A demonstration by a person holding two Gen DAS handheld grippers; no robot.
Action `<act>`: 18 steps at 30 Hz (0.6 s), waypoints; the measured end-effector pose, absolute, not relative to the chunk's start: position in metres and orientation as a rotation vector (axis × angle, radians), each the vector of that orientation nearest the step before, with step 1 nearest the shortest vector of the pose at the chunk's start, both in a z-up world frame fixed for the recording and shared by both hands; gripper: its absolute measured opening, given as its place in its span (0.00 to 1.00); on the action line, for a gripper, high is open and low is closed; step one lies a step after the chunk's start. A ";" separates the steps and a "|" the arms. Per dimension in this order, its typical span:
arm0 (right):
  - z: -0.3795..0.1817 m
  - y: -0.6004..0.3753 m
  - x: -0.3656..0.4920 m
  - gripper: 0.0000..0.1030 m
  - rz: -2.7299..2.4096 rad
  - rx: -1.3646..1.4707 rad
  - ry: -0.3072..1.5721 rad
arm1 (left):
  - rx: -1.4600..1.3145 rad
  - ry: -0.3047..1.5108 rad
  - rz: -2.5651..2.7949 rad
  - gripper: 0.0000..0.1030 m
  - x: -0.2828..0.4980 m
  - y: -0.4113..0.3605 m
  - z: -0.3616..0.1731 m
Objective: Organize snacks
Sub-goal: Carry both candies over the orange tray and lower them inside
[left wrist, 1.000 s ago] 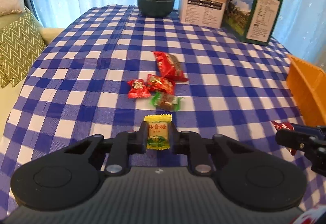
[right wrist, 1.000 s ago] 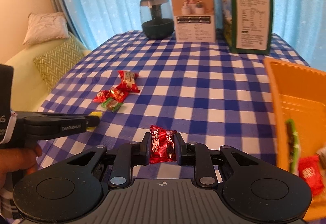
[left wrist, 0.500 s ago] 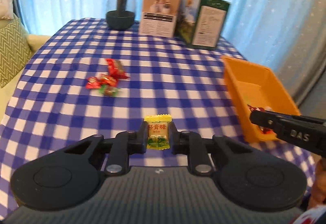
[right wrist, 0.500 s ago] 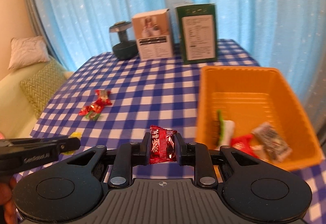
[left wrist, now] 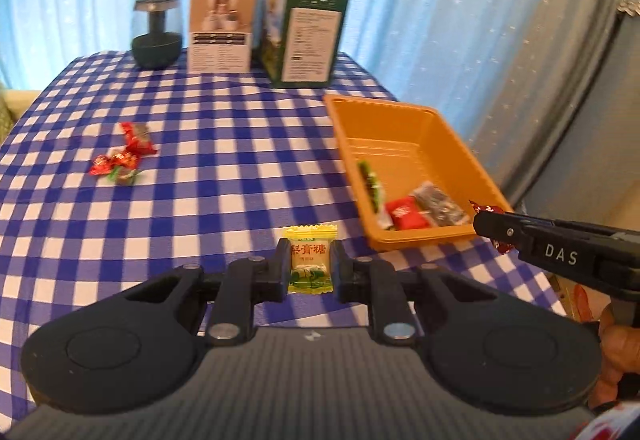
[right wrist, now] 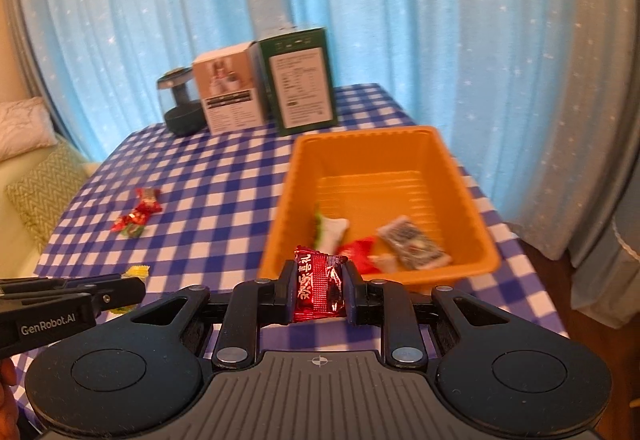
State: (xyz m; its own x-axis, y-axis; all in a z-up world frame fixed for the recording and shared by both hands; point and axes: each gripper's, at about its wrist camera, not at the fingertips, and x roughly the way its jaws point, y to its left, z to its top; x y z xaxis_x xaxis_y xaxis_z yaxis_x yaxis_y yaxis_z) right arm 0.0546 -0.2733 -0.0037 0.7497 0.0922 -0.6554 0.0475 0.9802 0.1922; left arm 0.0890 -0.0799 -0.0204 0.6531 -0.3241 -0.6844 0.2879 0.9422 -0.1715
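Note:
My left gripper (left wrist: 310, 267) is shut on a yellow candy (left wrist: 309, 258) with green print, held above the checked cloth, left of the orange bin's near corner. My right gripper (right wrist: 319, 291) is shut on a red foil snack (right wrist: 319, 287), hanging just in front of the orange bin (right wrist: 476, 216). The bin (left wrist: 452, 144) holds several wrapped snacks. In the left wrist view the right gripper (left wrist: 490, 226) reaches in from the right over the bin's near corner. A small pile of red and green candies (left wrist: 120, 160) lies on the cloth at the left, also seen as the candy pile (right wrist: 138, 214).
At the table's far edge stand a dark round jar (left wrist: 157, 36), a white box (left wrist: 221, 32) and a green box (left wrist: 310, 36). Blue curtains hang behind. A sofa with cushions (right wrist: 36, 192) borders the table's left side. The cloth's right edge drops off beside the bin.
Both grippers rose and swung right with their snacks still held. The candy pile slid to the left and farther away, and the orange bin came into full view ahead.

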 end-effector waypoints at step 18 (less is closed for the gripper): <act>0.008 -0.332 0.043 0.23 -0.073 0.270 0.675 | -0.005 0.768 -0.437 0.17 0.099 -0.133 -0.009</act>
State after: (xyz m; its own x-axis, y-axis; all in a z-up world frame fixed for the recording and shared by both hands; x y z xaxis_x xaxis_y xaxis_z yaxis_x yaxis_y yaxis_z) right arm 0.0429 -0.3315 0.0083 0.7796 0.0202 -0.6259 0.1543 0.9625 0.2232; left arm 0.0991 -0.1326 -0.0091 0.6344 -0.3842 -0.6707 0.3806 0.9105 -0.1617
